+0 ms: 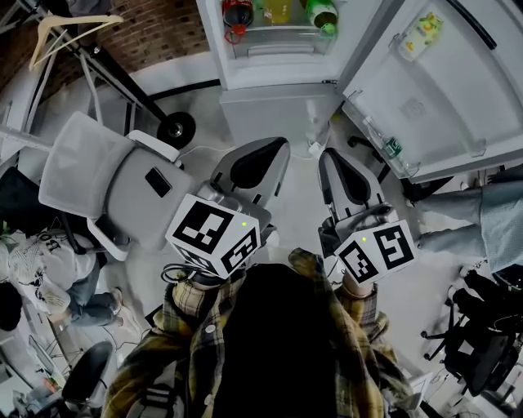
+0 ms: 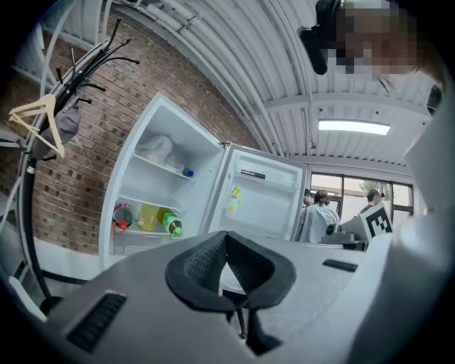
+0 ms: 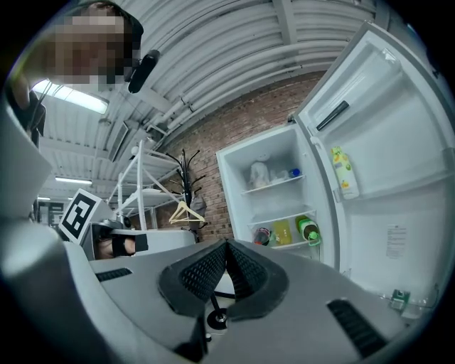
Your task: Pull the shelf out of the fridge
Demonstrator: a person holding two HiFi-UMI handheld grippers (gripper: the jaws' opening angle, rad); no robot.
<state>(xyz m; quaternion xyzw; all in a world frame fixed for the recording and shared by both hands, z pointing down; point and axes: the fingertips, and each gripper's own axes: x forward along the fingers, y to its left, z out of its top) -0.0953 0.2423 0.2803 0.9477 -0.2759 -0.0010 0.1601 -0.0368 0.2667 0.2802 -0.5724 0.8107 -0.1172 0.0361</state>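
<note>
The left tool [image 2: 227, 242] and the right tool [image 3: 227, 249] each have their jaws pressed together on nothing, and they are held side by side in front of the fridge [image 1: 270, 73], well apart from it (both point toward its open compartment). Inside the fridge, the shelf [image 3: 288, 244] sits fully in place at the lower level, carrying a red-capped bottle [image 1: 237, 15], a yellow bottle [image 1: 278, 10] and a green bottle [image 1: 323, 15]. The fridge door [image 1: 433, 90] stands swung wide on the right tool's side of the fridge, and a white office chair [image 1: 106, 180] stands on the floor at the fridge's other side.
</note>
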